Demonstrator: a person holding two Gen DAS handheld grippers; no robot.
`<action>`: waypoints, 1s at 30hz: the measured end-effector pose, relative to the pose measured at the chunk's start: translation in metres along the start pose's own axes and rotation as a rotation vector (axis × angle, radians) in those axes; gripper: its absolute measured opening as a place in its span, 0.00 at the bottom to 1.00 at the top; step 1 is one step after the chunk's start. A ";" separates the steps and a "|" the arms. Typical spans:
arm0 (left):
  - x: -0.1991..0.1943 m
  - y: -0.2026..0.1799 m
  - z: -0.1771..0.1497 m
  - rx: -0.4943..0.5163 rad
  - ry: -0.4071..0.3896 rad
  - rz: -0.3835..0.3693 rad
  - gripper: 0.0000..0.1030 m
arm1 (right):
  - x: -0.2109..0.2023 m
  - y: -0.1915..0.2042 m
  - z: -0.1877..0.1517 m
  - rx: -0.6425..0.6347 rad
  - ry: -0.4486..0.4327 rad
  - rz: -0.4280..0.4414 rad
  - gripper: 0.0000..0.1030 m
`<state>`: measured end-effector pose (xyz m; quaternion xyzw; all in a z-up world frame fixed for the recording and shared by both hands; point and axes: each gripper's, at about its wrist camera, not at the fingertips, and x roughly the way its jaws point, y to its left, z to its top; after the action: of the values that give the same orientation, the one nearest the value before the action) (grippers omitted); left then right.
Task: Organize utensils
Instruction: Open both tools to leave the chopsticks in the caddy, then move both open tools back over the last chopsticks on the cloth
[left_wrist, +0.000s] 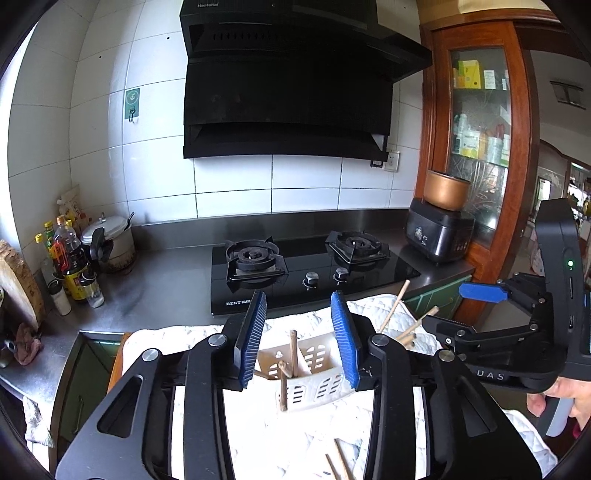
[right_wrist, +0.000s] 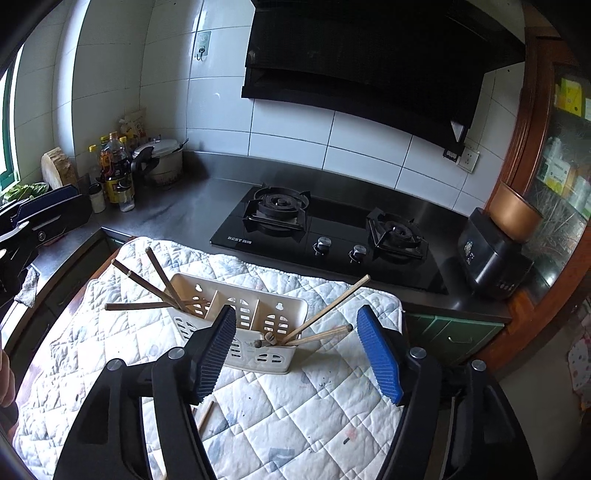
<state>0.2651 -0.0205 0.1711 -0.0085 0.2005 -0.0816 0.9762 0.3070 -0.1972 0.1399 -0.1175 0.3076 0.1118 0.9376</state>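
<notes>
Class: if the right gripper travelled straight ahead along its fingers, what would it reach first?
Probably the white utensil holder and the chopsticks leaning from its near compartment; the right gripper is open and empty. Depth is uncertain.

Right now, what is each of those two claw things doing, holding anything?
Left gripper: open, nothing between its blue pads; the utensil holder sits beyond it.
Right gripper: open and empty, above the holder's chopsticks.

Quilted cloth (right_wrist: 288, 413) over table, white holder (right_wrist: 258, 354), loose chopstick (right_wrist: 205, 415)
</notes>
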 end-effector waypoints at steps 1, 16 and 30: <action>-0.006 0.000 -0.002 -0.001 -0.003 0.001 0.41 | -0.013 0.001 -0.004 0.002 -0.024 -0.011 0.67; -0.096 0.012 -0.075 -0.064 -0.022 -0.010 0.61 | -0.076 0.025 -0.082 0.059 -0.083 0.028 0.76; -0.126 0.042 -0.175 -0.152 0.049 0.091 0.74 | -0.053 0.071 -0.172 0.084 0.001 0.066 0.79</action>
<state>0.0892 0.0438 0.0576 -0.0714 0.2301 -0.0219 0.9703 0.1510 -0.1864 0.0262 -0.0679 0.3160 0.1299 0.9374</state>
